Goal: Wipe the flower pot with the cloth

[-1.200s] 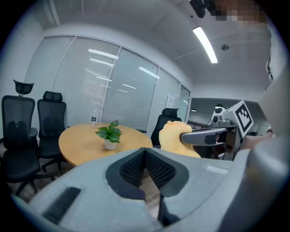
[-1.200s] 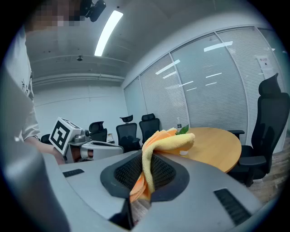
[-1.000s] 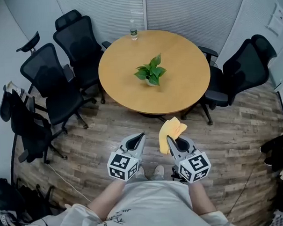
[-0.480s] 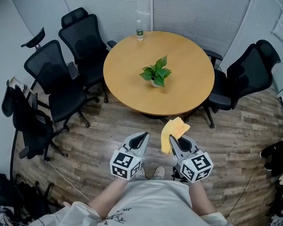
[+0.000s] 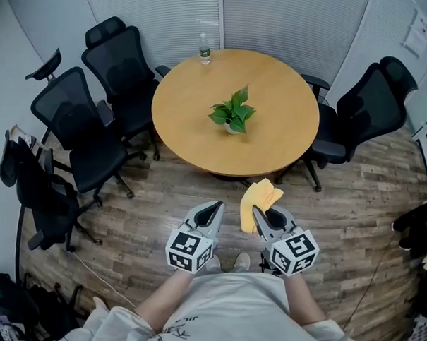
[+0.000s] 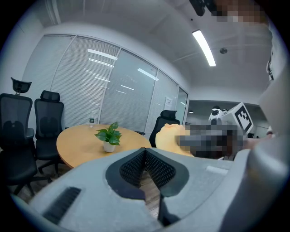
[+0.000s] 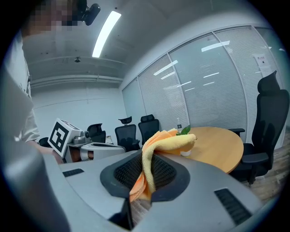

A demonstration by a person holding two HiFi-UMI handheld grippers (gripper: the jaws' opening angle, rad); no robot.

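Observation:
A small white flower pot (image 5: 230, 128) with a green leafy plant (image 5: 231, 110) stands near the middle of the round wooden table (image 5: 282, 131); it also shows in the left gripper view as the pot (image 6: 108, 147). My right gripper (image 5: 256, 211) is shut on a yellow-orange cloth (image 5: 258, 199), which sticks up and folds over the jaws as the cloth (image 7: 161, 144). My left gripper (image 5: 216, 205) is shut with nothing in it, its black pads pressed together (image 6: 146, 158). Both grippers hang over the floor, well short of the table.
Black office chairs ring the table: two at the left (image 5: 81, 126), one at the back left (image 5: 124, 60), one at the right (image 5: 370, 106). A water bottle (image 5: 204, 49) stands at the table's far edge. Glass walls with blinds lie behind. Wood-plank floor (image 5: 165, 196) lies below me.
The view swayed slightly right and back again. Both grippers and the cloth keep their places; the table and plant have not moved.

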